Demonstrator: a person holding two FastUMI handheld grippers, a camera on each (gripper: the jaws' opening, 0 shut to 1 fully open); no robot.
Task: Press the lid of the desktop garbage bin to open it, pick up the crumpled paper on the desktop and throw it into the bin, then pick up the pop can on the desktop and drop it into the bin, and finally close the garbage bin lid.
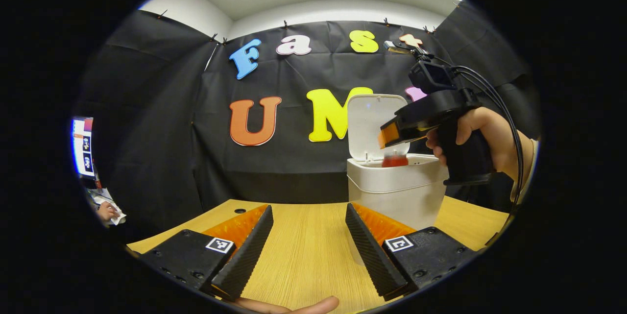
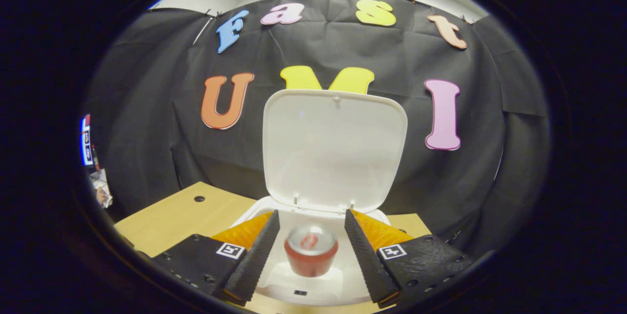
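Left gripper [image 1: 308, 245] sits low over the table [image 1: 303, 255], fingers spread, nothing between them. Bin [image 1: 397, 191] stands on the table just ahead and to its right, lid [image 1: 374, 125] up. Right gripper [image 2: 311, 250], held by a hand [image 1: 482, 137], hovers over the bin mouth with fingers apart. Can [image 2: 311, 255] sits upright between them at the opening, gaps on both sides, so it's released. In the left gripper view the can's top [image 1: 395, 160] pokes above the rim.

A wooden table [image 1: 313, 250] stands before black cloth [image 1: 161, 123]; a screen [image 1: 82, 146] glows left.
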